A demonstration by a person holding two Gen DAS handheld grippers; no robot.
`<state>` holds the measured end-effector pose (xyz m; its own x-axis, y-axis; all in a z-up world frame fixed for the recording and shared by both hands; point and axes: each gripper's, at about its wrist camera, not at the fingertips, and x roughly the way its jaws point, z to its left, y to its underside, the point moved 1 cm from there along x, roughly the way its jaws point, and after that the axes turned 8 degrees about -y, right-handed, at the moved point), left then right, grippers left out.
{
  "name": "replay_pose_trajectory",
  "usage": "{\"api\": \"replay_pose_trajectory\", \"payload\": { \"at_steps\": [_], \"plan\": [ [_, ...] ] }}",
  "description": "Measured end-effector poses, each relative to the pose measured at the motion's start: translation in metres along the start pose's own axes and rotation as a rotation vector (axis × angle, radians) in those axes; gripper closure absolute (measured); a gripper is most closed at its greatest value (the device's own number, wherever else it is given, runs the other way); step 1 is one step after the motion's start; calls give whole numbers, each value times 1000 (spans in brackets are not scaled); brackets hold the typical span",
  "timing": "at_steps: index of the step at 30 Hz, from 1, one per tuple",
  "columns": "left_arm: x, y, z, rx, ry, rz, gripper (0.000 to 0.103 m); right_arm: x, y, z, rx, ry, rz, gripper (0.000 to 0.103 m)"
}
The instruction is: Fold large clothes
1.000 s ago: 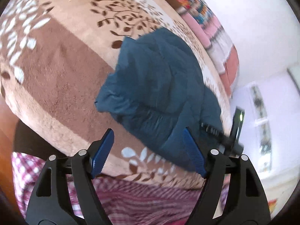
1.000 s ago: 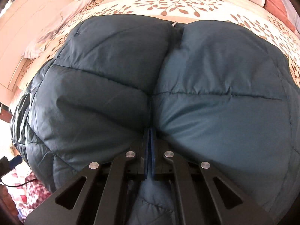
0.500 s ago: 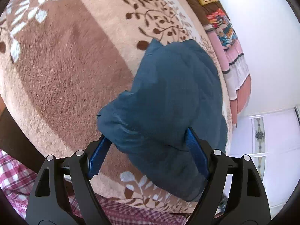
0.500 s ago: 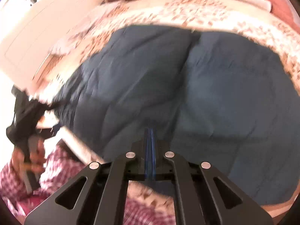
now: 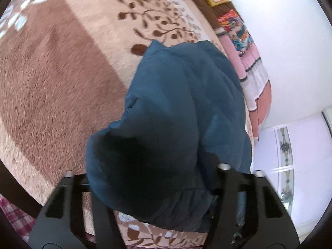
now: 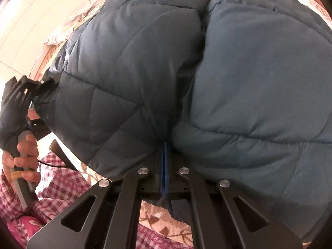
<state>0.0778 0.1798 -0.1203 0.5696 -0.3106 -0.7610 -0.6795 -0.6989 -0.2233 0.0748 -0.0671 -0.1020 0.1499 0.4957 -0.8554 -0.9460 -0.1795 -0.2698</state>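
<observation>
A dark blue quilted jacket (image 5: 182, 108) lies on a beige and brown leaf-patterned bedspread (image 5: 62, 72). My left gripper (image 5: 149, 178) has its jaws closing around the jacket's near corner. Fabric bulges over both fingers and hides the pads. From the right wrist view that left gripper (image 6: 39, 85) bites the jacket's left edge, with a hand (image 6: 22, 155) on its handle. My right gripper (image 6: 165, 145) is shut on the jacket (image 6: 228, 72) at its near hem by the zipper line. Cloth is pinched between the blue pads and hangs out below them.
Folded colourful blankets (image 5: 251, 66) are stacked along the bed's far side by a white wall. A pale wardrobe door (image 5: 286, 166) stands at the right. The person's red plaid clothing (image 6: 62, 182) is at the bed's near edge. A pale headboard panel (image 6: 25, 25) is at the left.
My left gripper came down over the jacket's corner and its jaws narrowed around it. The right gripper stayed shut on the hem and shifted, so the jacket now fills its view.
</observation>
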Motion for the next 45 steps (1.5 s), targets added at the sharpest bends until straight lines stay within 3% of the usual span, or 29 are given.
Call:
{"api": "replay_pose_trajectory", "payload": {
  "at_steps": [2,5,9,12,15,20,23,26,31,35,37,45],
  "plan": [
    [-5,-1,-5,32,1,-13,69,-2,1,-1,9,-8,-11,103],
    [-12,-1,-10,62,-8,-32,76,-10,5,-3,15,-29,-34,103],
    [-22,-2,-19,117,-20,-61,80,-35,11,-6,7,-53,-59,103],
    [-32,-1,-29,172,-22,-90,82,-83,19,-12,16,-79,-170,103],
    [-42,1,-39,215,-14,-116,83,-138,28,-47,103,-26,-297,102],
    [-68,7,-73,332,6,-181,84,-185,45,-125,275,64,-394,99],
    [-85,16,-102,428,15,-225,85,-178,53,-152,352,50,-397,99],
    [-99,29,-136,530,34,-259,85,-150,53,-163,370,-36,-334,99],
    [-114,71,-212,783,97,-291,85,-128,50,-170,374,-112,-318,99],
    [-100,119,-268,972,175,-239,85,-128,56,-183,392,-191,-321,99],
    [-79,148,-292,1034,210,-161,85,-128,61,-186,393,-212,-326,99],
    [7,247,-319,1261,195,-18,83,-126,71,-201,417,-302,-323,101]
  ]
}}
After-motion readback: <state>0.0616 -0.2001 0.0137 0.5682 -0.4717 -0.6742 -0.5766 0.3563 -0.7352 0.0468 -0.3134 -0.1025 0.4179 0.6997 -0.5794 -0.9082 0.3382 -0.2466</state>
